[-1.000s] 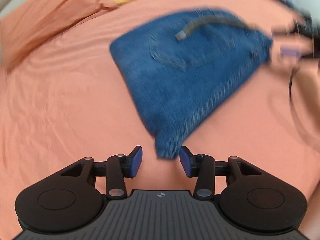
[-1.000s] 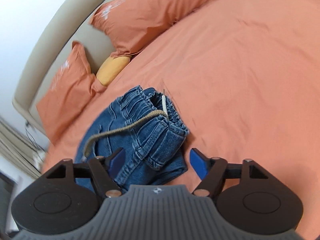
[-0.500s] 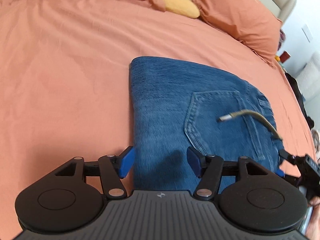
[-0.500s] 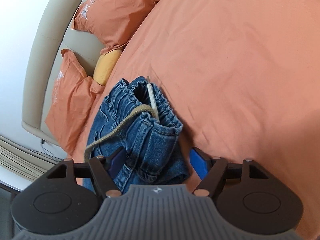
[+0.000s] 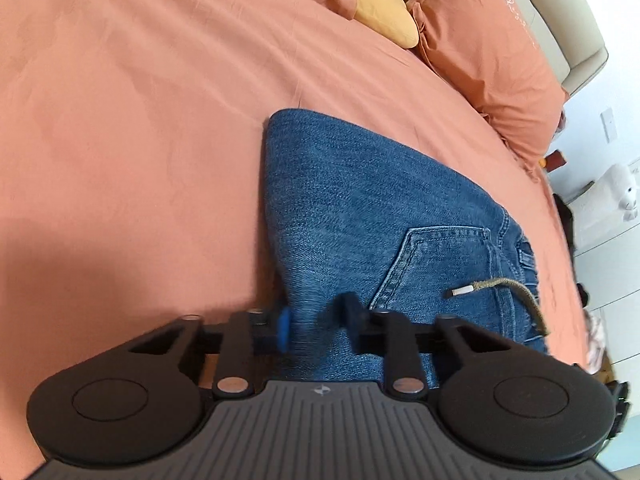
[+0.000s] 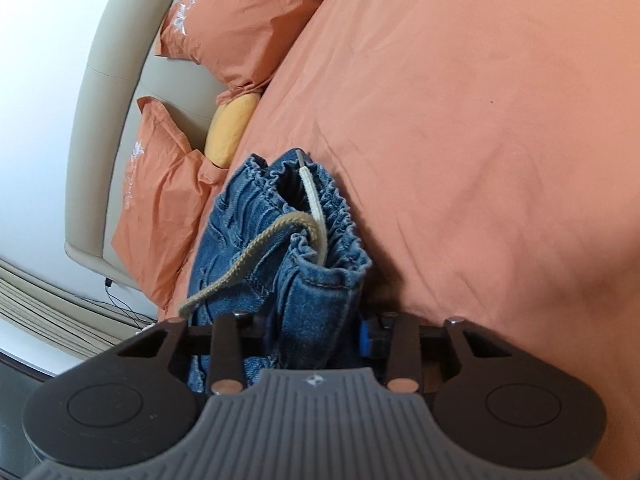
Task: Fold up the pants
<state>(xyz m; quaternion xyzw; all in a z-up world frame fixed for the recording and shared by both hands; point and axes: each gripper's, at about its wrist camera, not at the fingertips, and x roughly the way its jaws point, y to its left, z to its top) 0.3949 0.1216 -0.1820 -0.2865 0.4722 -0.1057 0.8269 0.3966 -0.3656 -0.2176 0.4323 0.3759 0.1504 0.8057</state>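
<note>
On the orange bed (image 5: 160,140), the jeans (image 5: 360,208) lie already folded into a compact bundle, back pocket up, near the middle and short of the pillows (image 5: 488,52) at the far end. Your left tongs (image 5: 316,320) are closing right now on the near edge of the denim, fabric between the blue pads; the motion blur means I can't confirm the pads are pressing yet. Your right tongs (image 6: 316,336) are closing too, around the bunched waistband end (image 6: 312,240), with the drawstring (image 6: 248,256) draped across the top, and the denim fills the gap there.

Versus half a second ago: both pairs stood wide, straddling the cloth without pinching. A second ago the left was off the near corner of the jeans, not over them, and has since swung round and dropped onto the edge. The right has sunk closer to the waistband.

Meaning: probably you're taking a two-point hold for one more fold or to lift the bundle. Watch the loose drawstring; it may snag or trail.
</note>
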